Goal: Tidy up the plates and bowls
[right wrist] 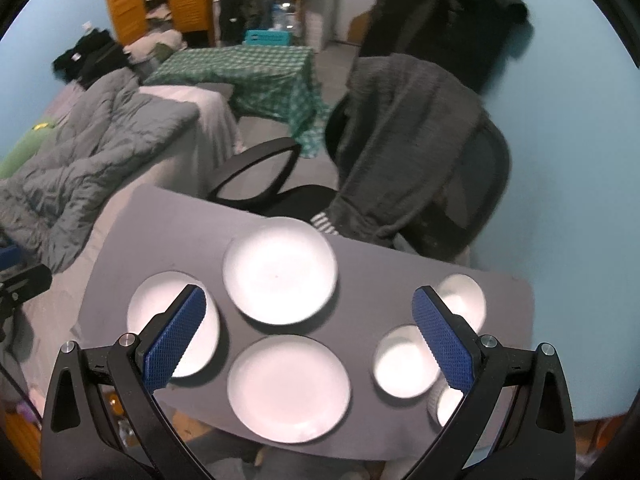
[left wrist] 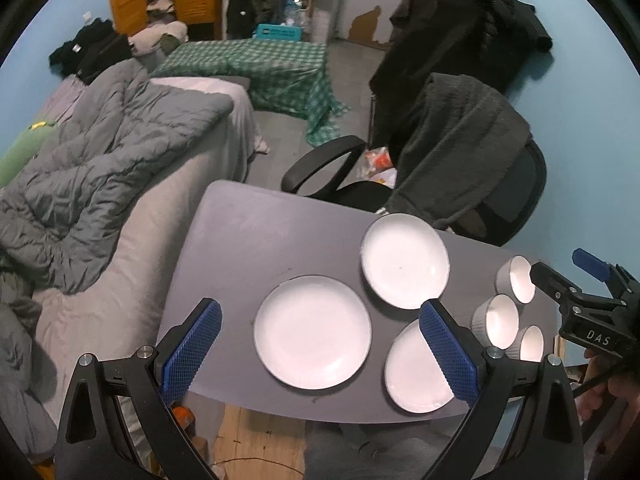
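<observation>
Hovering above the grey desk (left wrist: 240,240), the left claw (left wrist: 320,344) is spread wide and grips nothing; the right claw (right wrist: 308,336) is likewise released and empty. "DAS" is read on the right claw's body. Three white plates (left wrist: 313,332) and three bowls (left wrist: 496,320) are laid upright on the desk, rims up.

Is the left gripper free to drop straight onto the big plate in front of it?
Probably yes. The left gripper is open and hangs above the plate, which lies alone on the gray table with nothing on it or over it.
</observation>
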The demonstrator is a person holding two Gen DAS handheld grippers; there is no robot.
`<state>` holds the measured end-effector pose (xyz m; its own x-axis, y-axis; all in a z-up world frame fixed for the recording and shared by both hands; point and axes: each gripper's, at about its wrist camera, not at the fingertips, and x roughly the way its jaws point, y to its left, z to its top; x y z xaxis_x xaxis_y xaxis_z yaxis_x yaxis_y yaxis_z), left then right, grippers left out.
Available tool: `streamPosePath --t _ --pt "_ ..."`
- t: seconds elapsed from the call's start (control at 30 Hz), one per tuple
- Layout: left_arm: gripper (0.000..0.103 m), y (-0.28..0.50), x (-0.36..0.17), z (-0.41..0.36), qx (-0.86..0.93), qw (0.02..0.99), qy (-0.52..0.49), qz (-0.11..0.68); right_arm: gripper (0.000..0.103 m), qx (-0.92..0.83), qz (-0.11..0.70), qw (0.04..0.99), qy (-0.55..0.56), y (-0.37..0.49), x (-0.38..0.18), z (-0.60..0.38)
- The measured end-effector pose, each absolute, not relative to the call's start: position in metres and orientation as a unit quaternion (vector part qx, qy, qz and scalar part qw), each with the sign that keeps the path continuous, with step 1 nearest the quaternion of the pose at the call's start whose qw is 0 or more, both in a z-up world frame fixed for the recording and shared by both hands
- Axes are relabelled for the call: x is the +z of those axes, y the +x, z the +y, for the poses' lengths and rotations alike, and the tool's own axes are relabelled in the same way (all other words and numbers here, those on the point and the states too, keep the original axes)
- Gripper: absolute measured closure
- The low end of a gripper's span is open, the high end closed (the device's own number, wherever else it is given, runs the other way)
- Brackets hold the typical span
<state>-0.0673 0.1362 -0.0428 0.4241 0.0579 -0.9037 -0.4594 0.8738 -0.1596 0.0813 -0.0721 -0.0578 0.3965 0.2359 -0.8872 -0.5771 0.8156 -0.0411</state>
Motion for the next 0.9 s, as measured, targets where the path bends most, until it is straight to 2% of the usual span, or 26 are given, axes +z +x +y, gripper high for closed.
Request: streamPosePath --t 0.3,0.6,0.9 --pt "0.002 -0.09 -0.075 0.161 0.172 0.803 -0.219 0.527 0.002 0.336 0.527 0.759 -0.185 0.075 -0.098 -0.025" --pt "0.002 -0.097 -0.128 0.167 0.179 0.782 -0.209 0.56 0.002 0.353 0.58 0.698 -0.226 0.068 -0.176 0.008" --pt "0.002 -0.097 -0.181 0.17 0.172 0.762 -0.213 0.586 0.007 0.358 0.648 0.642 -0.198 0.071 -0.234 0.023"
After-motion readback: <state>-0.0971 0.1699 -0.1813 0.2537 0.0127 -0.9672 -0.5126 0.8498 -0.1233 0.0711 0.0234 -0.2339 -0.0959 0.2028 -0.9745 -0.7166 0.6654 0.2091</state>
